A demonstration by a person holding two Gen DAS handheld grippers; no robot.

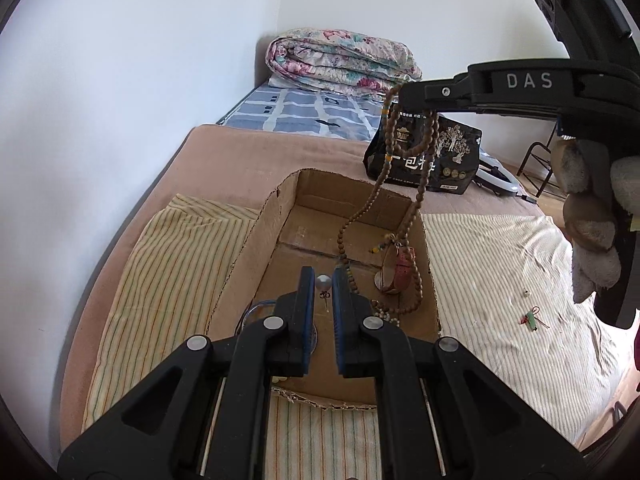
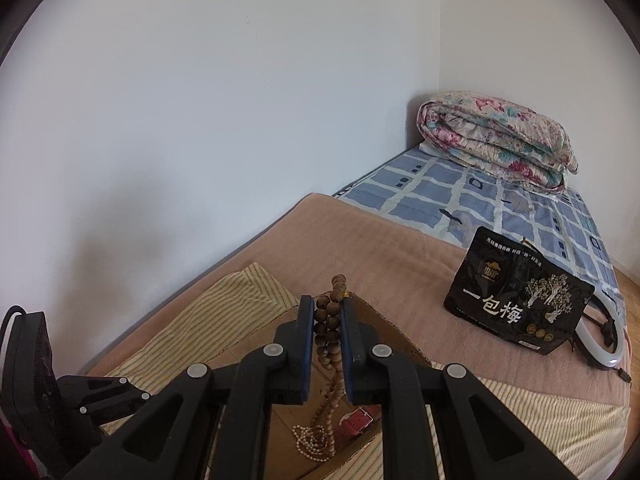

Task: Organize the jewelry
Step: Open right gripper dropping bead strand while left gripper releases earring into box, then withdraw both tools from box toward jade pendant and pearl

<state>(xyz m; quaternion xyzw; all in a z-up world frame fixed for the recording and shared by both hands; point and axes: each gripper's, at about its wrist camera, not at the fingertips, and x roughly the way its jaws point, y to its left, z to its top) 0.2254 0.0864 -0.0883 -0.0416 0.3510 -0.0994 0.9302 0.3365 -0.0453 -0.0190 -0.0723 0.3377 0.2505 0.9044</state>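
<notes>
Two grippers work over a cardboard box [image 1: 352, 248] lying on a striped cloth [image 1: 168, 280] on the bed. The right gripper [image 2: 326, 320] is clamped on a long strand of wooden beads [image 2: 328, 328]: several beads sit pressed between its blue pads [image 2: 307, 336], and the rest hangs down into the box, its lower loops resting on the box floor beside a red-strapped watch [image 1: 402, 270]. The left gripper [image 1: 323, 284] has its jaws drawn nearly together around a small pearl stud earring [image 1: 323, 282], held just above the box floor.

Box walls rise to either side of the left gripper and beyond it; the bead strand hangs just to its right, close to the right fingertip. Above the box the space is free.

Only the left wrist view shows a small green pendant [image 1: 531, 317] on the cloth, right of the box and well apart from it. Only the right wrist view shows a pale bead chain [image 2: 308, 442] coiled on the box floor below the right gripper.
</notes>
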